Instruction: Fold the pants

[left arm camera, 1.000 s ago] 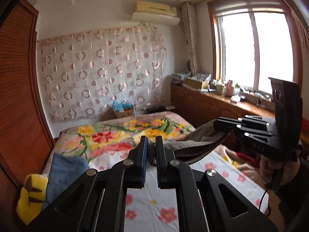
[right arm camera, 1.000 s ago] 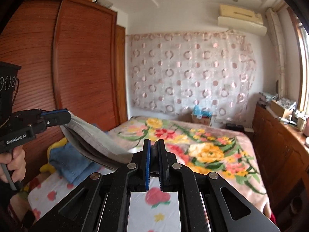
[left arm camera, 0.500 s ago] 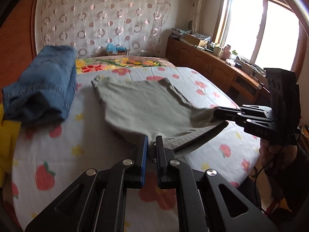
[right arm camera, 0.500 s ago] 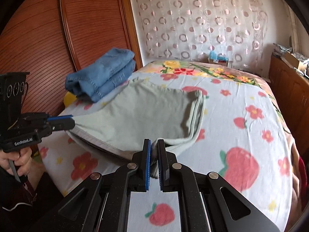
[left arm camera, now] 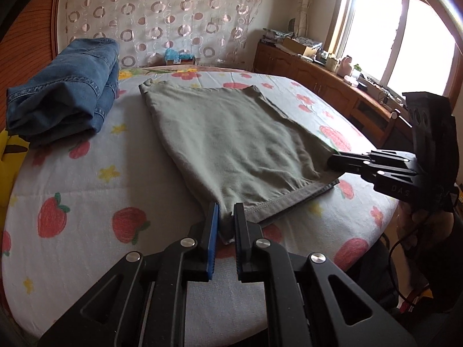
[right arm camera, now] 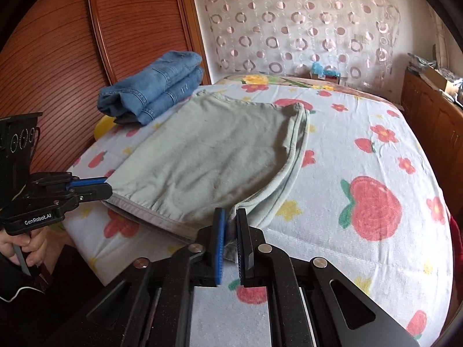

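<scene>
Grey-green pants (left arm camera: 231, 141) lie folded flat on the bed (left arm camera: 86, 190), their hemmed edge toward me. In the right wrist view the pants (right arm camera: 202, 156) show a doubled fold along their right side. My left gripper (left arm camera: 225, 217) is shut on the near left corner of the hem. My right gripper (right arm camera: 230, 222) is shut on the near right corner. The right gripper also shows in the left wrist view (left arm camera: 332, 163), and the left gripper in the right wrist view (right arm camera: 107, 188). Both corners rest low on the bedspread.
A folded stack of blue jeans (left arm camera: 66, 92) lies at the back left of the bed, close to the pants' far corner. A yellow item (left arm camera: 8, 156) sits by the wooden wardrobe (right arm camera: 86, 57). Wooden cabinets (left arm camera: 318, 81) run under the window on the right.
Both grippers came down from held high in the air. The pants swung forward and now lie spread flat on the bed, with the gripped hem lowered onto the bedspread.
</scene>
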Tool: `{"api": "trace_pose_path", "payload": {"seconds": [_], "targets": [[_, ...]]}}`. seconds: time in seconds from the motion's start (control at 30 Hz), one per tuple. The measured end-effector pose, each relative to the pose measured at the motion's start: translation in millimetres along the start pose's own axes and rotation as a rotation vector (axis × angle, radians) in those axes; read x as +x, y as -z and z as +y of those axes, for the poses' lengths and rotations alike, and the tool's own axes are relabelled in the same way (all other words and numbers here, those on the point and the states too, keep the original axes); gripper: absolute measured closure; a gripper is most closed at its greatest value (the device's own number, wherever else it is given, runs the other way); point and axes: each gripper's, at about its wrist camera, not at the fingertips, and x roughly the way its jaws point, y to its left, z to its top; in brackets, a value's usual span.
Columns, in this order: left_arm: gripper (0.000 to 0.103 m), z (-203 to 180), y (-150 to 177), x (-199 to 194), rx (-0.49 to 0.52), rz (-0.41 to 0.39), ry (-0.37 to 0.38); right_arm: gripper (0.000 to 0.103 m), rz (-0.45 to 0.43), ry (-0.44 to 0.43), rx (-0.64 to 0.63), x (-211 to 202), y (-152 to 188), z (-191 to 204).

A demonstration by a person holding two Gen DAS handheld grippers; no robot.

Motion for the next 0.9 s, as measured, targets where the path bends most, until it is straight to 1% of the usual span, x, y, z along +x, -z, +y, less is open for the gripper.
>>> {"api": "trace_pose_path", "payload": {"seconds": [0.07,0.1,0.13,0.17,0.2,0.23,0.27,0.3,0.37,0.4,0.5,0.63,0.73,0.77,0.8,0.83,0.87,0.9], "targets": [[0.087,1.1,1.5,1.6,-0.004,0.009,-0.005,0.095,0.006,0.020,-0.006,-1.4,-0.8,2.0],[0.082,1.4,2.4,3.5,-0.008,0.015,-0.006,0.087,0.010,0.033,-0.008,-3.2,0.3,3.8],[0.076,2.0,3.3,4.6,-0.010,0.018,-0.010,0.082,0.008,0.045,-0.010,-5.8,2.0,5.4],[0.074,2.5,4.1,5.2,-0.011,0.017,-0.017,0.081,0.007,0.055,-0.009,-7.3,1.5,5.8],[0.067,3.4,4.5,5.4,-0.014,0.013,-0.019,0.077,0.010,0.067,-0.005,-7.5,2.1,6.1],[0.057,4.5,4.4,5.8,-0.021,0.011,-0.015,0.073,0.016,0.075,0.000,-6.5,3.6,6.3],[0.055,5.5,4.3,5.6,-0.031,0.006,-0.002,0.070,0.024,0.079,0.007,-4.4,7.4,5.9],[0.055,6.0,3.7,5.4,-0.036,0.004,0.005,0.068,0.041,0.078,0.020,-0.7,7.9,5.1],[0.055,5.1,3.9,4.4,-0.038,-0.004,-0.006,0.068,0.064,0.070,0.041,4.4,15.4,2.7],[0.055,4.0,4.5,4.0,-0.034,-0.010,-0.014,0.067,0.057,0.067,0.055,3.9,15.7,2.0],[0.055,2.2,6.7,5.5,-0.027,-0.004,-0.005,0.067,0.067,0.060,0.080,3.3,14.5,1.6],[0.056,2.0,11.3,10.3,-0.022,0.016,0.003,0.067,0.069,0.055,0.074,2.6,16.0,4.6],[0.056,2.6,12.1,8.7,-0.029,0.004,0.005,0.068,0.073,0.020,0.095,3.3,16.0,4.0],[0.058,3.1,12.4,8.3,-0.033,0.001,0.008,0.069,0.075,0.012,0.091,3.7,16.3,5.3],[0.063,3.7,12.8,8.0,-0.036,-0.002,0.004,0.074,0.077,0.012,0.083,4.7,16.1,7.2],[0.068,4.5,13.2,7.7,-0.038,-0.005,0.004,0.075,0.076,0.014,0.073,5.2,16.4,9.2],[0.071,6.1,14.1,7.2,-0.045,-0.010,0.017,0.077,0.075,0.012,0.068,6.0,16.7,10.4],[0.075,9.2,14.4,7.4,-0.061,-0.015,0.038,0.081,0.075,0.003,0.068,6.6,17.1,10.8]]}}
